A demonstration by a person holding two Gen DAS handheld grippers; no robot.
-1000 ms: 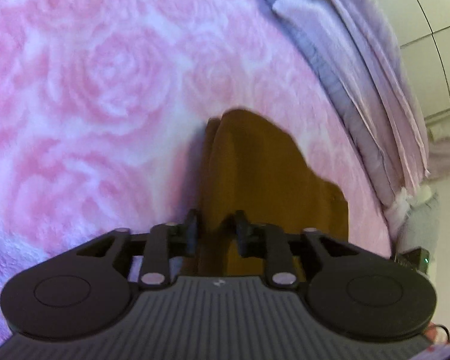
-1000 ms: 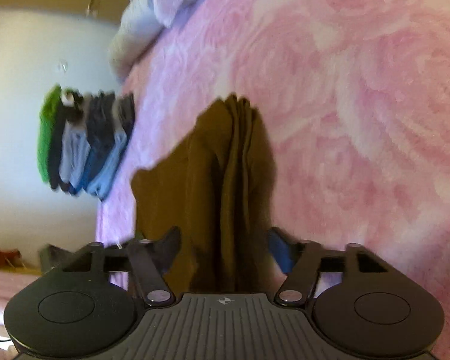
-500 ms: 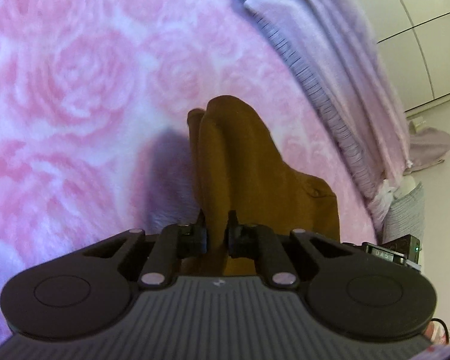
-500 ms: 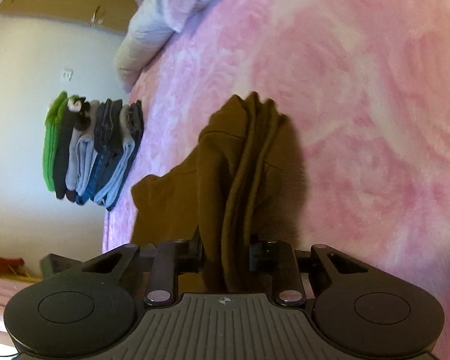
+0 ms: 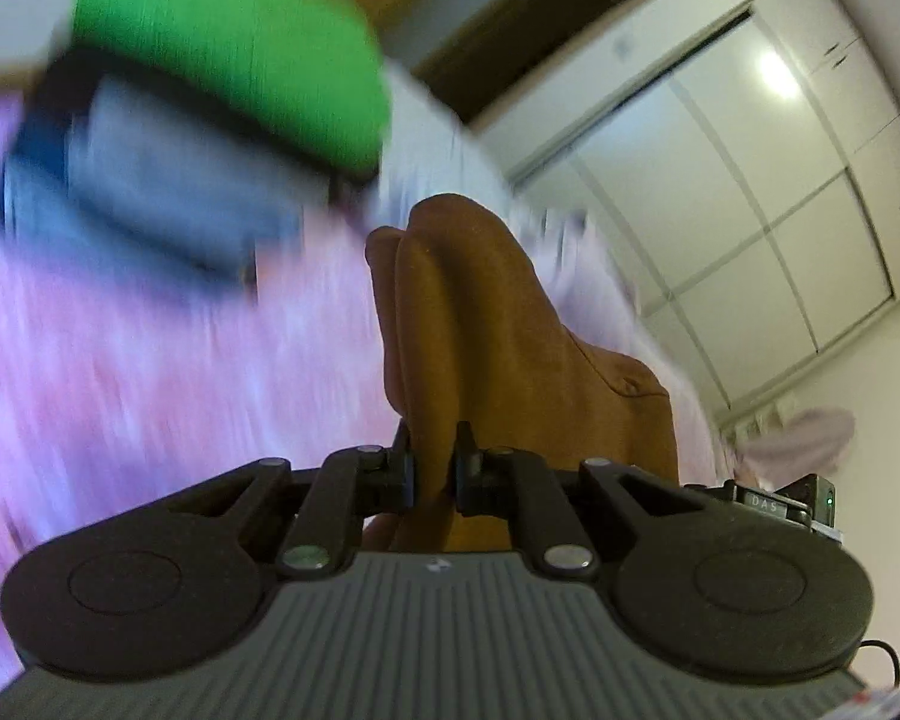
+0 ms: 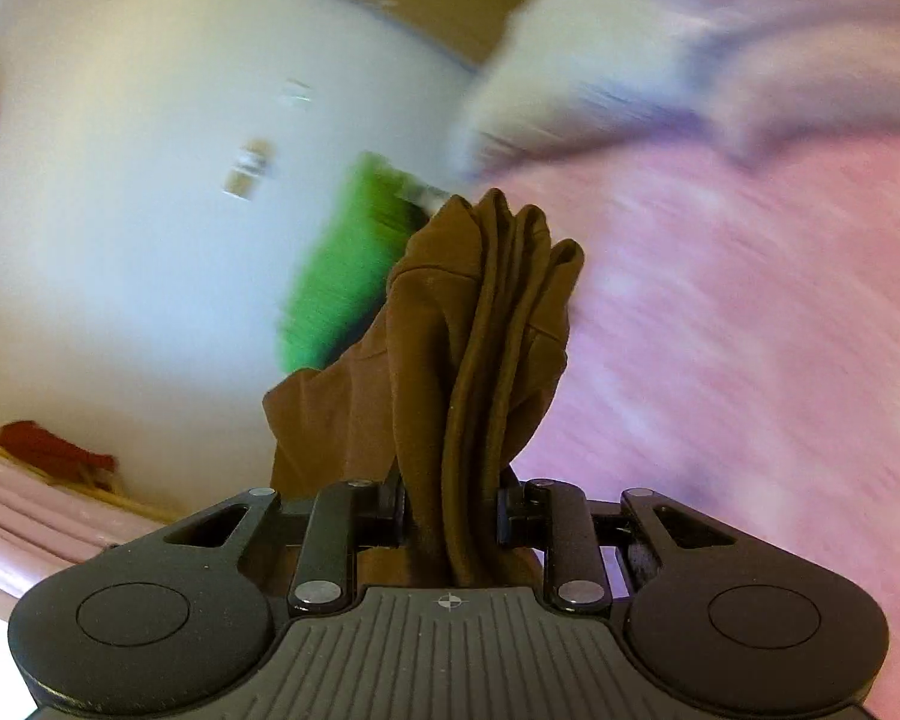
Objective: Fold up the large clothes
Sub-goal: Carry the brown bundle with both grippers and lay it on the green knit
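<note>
On my left tool (image 5: 432,474) I see matt black plastic arms with small shiny metal pins, and a ribbed grey matt body. The brown garment (image 5: 480,324) is soft matt cloth, smooth on this side; from the right tool (image 6: 450,516) it (image 6: 480,360) looks bunched in corded folds. The pink bedspread (image 6: 750,330) at three o'clock seems fuzzy, plush cloth. The wardrobe doors (image 5: 780,210) at two o'clock look smooth and slightly glossy.

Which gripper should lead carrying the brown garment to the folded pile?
Probably left: the left gripper faces the folded pile directly, while the right gripper's view has the brown garment covering it.
</note>
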